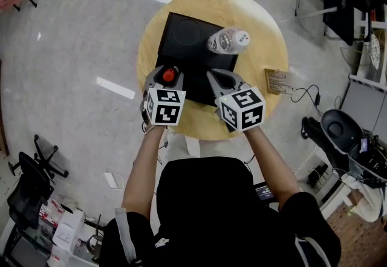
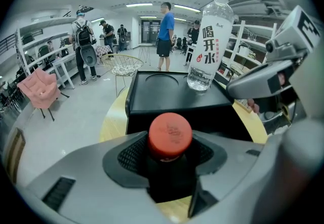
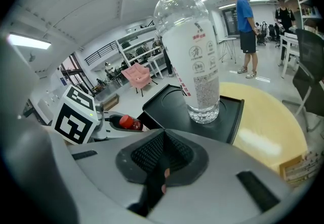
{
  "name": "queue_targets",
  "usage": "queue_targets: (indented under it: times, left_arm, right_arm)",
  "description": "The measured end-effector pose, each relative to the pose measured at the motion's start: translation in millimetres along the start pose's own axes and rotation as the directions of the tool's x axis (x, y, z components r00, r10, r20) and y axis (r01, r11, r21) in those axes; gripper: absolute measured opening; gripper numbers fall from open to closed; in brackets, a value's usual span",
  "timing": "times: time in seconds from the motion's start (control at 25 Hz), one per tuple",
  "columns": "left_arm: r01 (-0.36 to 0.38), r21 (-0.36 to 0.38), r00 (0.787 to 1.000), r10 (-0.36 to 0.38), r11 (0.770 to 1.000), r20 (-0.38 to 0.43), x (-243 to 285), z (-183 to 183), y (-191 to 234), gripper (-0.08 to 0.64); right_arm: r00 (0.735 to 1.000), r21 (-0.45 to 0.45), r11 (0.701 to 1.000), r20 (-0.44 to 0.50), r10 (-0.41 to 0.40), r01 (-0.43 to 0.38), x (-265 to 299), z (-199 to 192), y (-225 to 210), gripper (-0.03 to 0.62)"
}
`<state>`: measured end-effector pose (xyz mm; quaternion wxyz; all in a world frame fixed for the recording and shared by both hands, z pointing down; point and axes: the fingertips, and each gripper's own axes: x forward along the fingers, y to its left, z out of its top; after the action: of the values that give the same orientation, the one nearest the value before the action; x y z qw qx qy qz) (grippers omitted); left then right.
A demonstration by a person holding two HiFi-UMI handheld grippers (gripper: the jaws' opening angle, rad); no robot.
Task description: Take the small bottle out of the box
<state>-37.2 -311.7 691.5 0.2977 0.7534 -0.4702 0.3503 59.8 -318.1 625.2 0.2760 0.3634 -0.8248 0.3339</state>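
1. Between the jaws of the left claw (image 1: 164,77) sits the small dark bottle with a red cap (image 2: 169,134), held tight, at the near edge of the flat black box (image 1: 181,36).
2. Lift it straight up, slowly, away from the tall clear plastic water bottle (image 1: 228,40) ahead.
3. Keep the shut, empty right claw (image 3: 161,162) off to the side.

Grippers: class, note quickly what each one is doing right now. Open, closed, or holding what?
Left gripper: closed on the small bottle.
Right gripper: closed, holding nothing.
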Motion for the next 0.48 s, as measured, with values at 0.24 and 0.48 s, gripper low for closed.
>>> queue_targets:
  times: [0.24,0.48]
  left_arm:
    - [0.015,-0.008,0.999,-0.014,1.000,0.045,-17,14,-3,0.225]
    - [0.039,-0.009,0.995,-0.038,0.999,0.094,-44,23,-7,0.225]
  right_arm:
    - [1.000,-0.021,1.000,0.015,-0.008,0.008,-7,2,8,0.002]
    - [0.999,-0.033,0.999,0.047,-0.023,0.025,-21,6,20,0.002]
